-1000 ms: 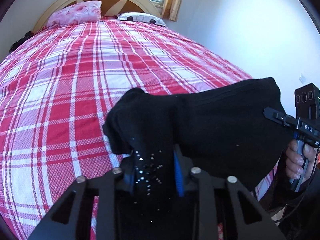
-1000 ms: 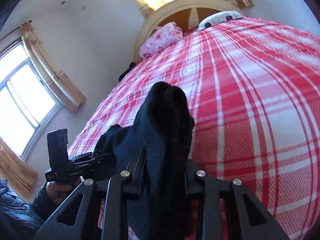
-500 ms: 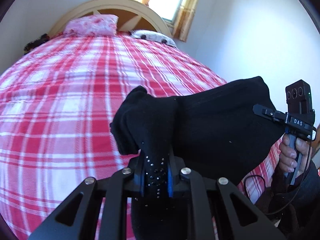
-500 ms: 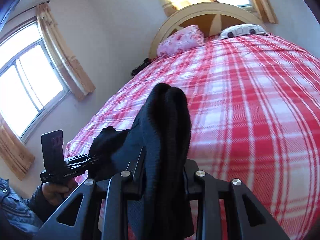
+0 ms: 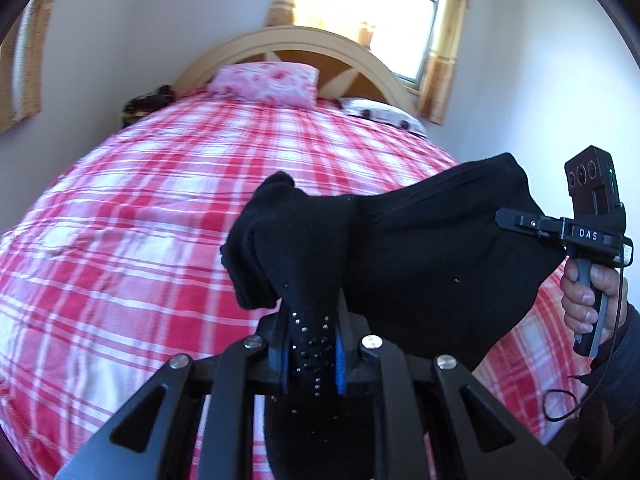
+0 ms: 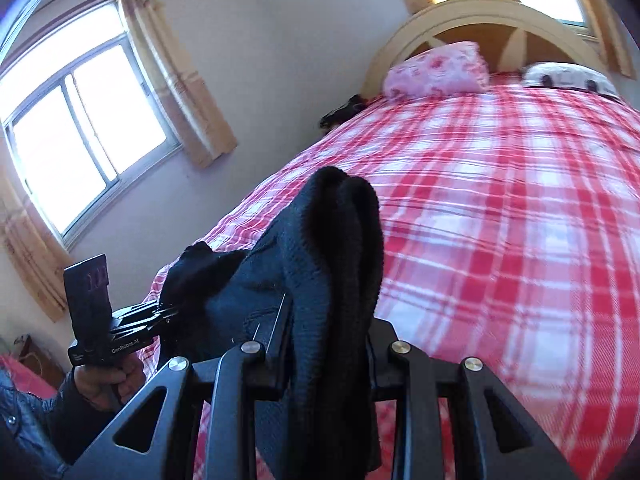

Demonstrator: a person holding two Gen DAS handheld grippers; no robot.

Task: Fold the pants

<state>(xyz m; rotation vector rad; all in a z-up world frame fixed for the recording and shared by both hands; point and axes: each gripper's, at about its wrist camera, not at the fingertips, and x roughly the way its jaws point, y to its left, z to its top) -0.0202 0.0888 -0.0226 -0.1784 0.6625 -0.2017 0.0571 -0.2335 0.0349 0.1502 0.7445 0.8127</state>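
While you carry the load, both claws have come up and forward over the bed since a moment ago, and the headboard now sits lower and nearer in each view.

Item 1, left claw [image 5: 310, 354]: clenched on a bunched end of the black pants [image 5: 420, 260]. Its jaws drew in tighter a moment ago and have held since. Cloth with small studs fills the gap between the blue pads.

Item 2, right claw [image 6: 328, 364]: clamped on the other end of the pants [image 6: 332, 264], grip unchanged. A thick roll of cloth stands up ahead of the jaws.

Item 3, pants: slung between your two claws, off the bed, sagging beneath them. Judged from this, no fold is laid yet; you are bringing the garment out over the bed to spread it.

Item 4, bed cover [image 5: 140, 240], red and white check: ahead of and below both claws, flat, nothing lying on the near part.

Item 5, pink pillow [image 5: 268, 82] and a white spotted pillow [image 5: 380, 114]: far ahead, at the headboard [image 5: 304, 40], well apart from the pants.

Item 6, dark bundle [image 5: 148, 102]: far ahead, left of the pink pillow; too small to identify.

Item 7, windows: behind the headboard and, in the right view, on the left wall.

Obstruction: none seen on the landing area. The hanging cloth hides what lies directly beneath the claws.
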